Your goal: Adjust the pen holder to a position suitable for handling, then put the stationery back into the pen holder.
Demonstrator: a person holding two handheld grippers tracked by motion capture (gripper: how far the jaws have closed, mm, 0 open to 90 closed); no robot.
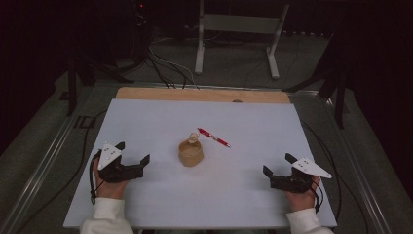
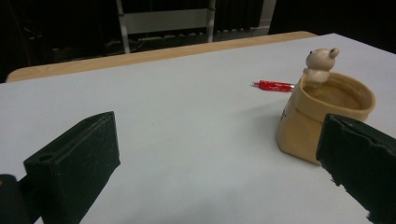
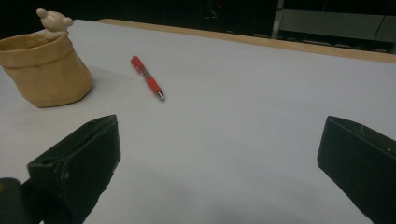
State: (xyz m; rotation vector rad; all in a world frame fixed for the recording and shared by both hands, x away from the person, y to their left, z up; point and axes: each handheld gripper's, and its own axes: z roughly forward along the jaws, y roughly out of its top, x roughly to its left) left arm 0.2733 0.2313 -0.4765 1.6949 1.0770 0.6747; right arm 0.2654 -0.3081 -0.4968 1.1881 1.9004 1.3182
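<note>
A tan sack-shaped cup [image 1: 190, 153] with a small bear figure [image 1: 193, 138] on its rim stands upright in the middle of the white table. A red pen [image 1: 214, 137] lies just behind it to the right. My left gripper [image 1: 133, 153] rests at the table's left, open and empty; the cup [image 2: 322, 112] stands beyond its right jaw, the pen [image 2: 273, 86] farther off. My right gripper [image 1: 278, 165] rests at the right, open and empty; its view has the cup [image 3: 44, 70] at the far left and the pen [image 3: 147, 77] ahead.
The white table top [image 1: 204, 195] has a wooden strip [image 1: 202, 94] along its far edge. Beyond it stand a grey metal frame [image 1: 238, 29] and cables on a dark floor. Metal rails run along both sides of the table.
</note>
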